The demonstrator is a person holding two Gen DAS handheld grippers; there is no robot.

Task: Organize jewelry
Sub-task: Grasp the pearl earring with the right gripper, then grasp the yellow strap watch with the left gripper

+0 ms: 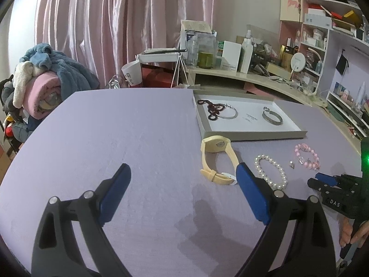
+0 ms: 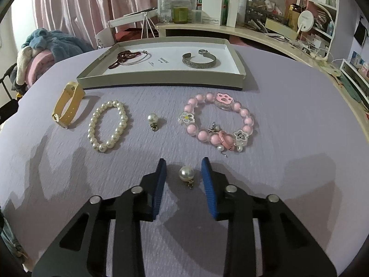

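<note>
1. Presently, the right gripper (image 2: 183,177) stood with its jaws apart, bracketing a pearl earring (image 2: 186,174) that lay on the table (image 2: 288,120) between the pads, touching neither.
2. The left gripper (image 1: 182,191) hung with its jaws wide apart and empty, with nothing between them.
3. Done so far, judging by the layout: the tray (image 2: 161,79), ahead of the right gripper, held a dark bead strand (image 2: 125,56), a thin bangle (image 2: 138,60), a cuff (image 2: 199,61) and a ring (image 2: 203,51).
4. Left on the table, ahead of the right gripper:
   - a second pearl earring (image 2: 153,121), ahead and slightly left;
   - a pearl bracelet (image 2: 108,125), further left;
   - a watch (image 2: 66,108), far left, just short of the tray wall;
   - a pink bracelet (image 2: 219,121), ahead and right.
5. Seen from the left gripper, the watch (image 1: 218,159) lay just beyond the right fingertip, and the pearl bracelet (image 1: 271,170) just right of it.
6. Roughly half of the pieces appeared stowed. The step in hand was probably gripping the near earring; being small and round, it could roll or slip from the pads.
</note>
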